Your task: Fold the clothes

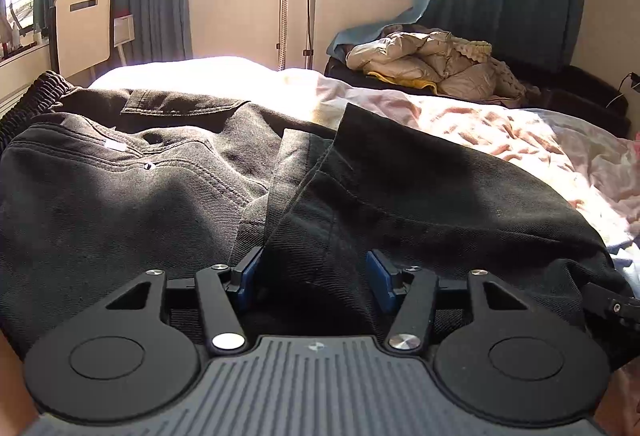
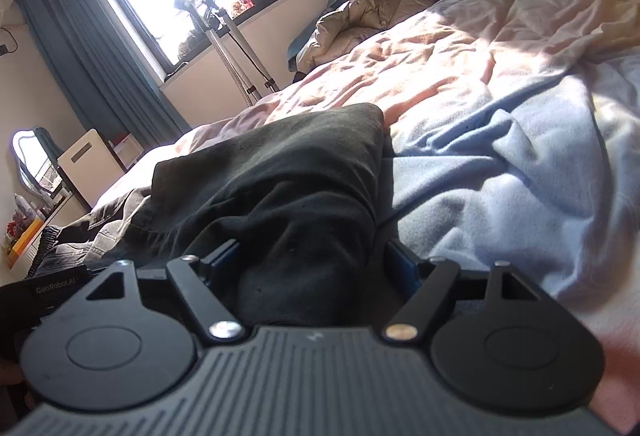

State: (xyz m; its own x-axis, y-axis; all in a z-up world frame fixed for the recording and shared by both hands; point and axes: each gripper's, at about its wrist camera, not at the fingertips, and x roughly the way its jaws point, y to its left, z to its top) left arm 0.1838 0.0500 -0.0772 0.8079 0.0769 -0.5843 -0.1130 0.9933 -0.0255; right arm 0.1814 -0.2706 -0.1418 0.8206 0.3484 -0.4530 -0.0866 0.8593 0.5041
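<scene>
Dark grey jeans (image 1: pixel 168 187) lie on the bed, waistband at the far left, legs folded over toward the right. My left gripper (image 1: pixel 314 268) is open, its blue pads on either side of a fold of the jeans' leg. In the right wrist view the folded jeans leg (image 2: pixel 288 187) runs from my right gripper (image 2: pixel 316 268) toward the middle of the bed. The right gripper is open, with the end of the leg bunched between its jaws. The right gripper's edge (image 1: pixel 612 302) shows at the right of the left wrist view.
The bed has a rumpled pink and white sheet (image 2: pixel 460 67) and a light blue blanket (image 2: pixel 500 187). A beige puffer jacket (image 1: pixel 424 63) lies on a dark seat beyond the bed. A metal stand (image 1: pixel 285 15) is by the window. A chair (image 1: pixel 82 29) stands at the left wall.
</scene>
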